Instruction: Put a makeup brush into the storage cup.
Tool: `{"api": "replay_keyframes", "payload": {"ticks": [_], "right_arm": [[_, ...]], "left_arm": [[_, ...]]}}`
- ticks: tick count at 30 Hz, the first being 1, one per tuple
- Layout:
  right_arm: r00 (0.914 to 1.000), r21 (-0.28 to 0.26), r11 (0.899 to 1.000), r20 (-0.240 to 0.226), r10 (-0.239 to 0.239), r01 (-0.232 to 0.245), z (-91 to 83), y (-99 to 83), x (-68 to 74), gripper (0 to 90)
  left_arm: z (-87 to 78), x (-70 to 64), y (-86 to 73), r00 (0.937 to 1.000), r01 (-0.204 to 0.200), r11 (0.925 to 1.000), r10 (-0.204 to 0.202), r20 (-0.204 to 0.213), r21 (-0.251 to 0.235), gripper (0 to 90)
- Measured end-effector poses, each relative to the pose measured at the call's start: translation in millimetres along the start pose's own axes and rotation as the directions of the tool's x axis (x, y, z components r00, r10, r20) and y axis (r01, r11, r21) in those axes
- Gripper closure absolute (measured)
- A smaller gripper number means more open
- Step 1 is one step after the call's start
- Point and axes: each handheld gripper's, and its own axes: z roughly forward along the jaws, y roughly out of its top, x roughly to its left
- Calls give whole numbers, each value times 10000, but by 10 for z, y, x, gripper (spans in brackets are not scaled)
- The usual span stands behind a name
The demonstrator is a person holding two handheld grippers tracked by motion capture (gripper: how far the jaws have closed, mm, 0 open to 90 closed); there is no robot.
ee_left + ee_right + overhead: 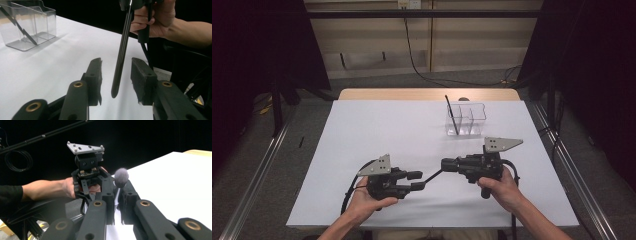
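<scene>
Right gripper (pixel 446 164) jaws clenched on a black makeup brush (pixel 432 177), grip near the bristle end; the right gripper view shows the grey fluffy tip (pixel 121 177) poking out past the jaws. Handle runs toward 8 o'clock in the high view, its end sitting between the left gripper (pixel 416 180) jaws, which stand released with gaps either side of the handle, no contact. Both grippers are above the white table (pixel 377 130), near edge. Clear divided organizer (pixel 467 120) at 12 o'clock from the right gripper, holding one dark stick (pixel 451 115) leaning in its left compartment.
</scene>
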Motion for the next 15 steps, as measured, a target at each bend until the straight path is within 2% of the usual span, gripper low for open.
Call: {"api": "replay_keyframes", "payload": {"ticks": [5,7,12,15], "right_arm": [[9999,19,10000,133,-53,53,-16,11,-6,840],[9997,32,9999,205,-112,111,-24,19,-8,840],[9989,29,9999,437,-138,137,-57,42,-23,840],[9986,5,10000,518,-98,98,-76,50,-29,840]], "left_arm": [[-65,10,24,9984,-119,9996,105,-554,-246,516],[-84,19,28,9969,-52,9996,29,-780,-292,463],[-130,18,38,9922,-209,9995,178,-1231,-242,349],[-164,21,47,9890,-140,9993,89,-1475,-335,276]]}}
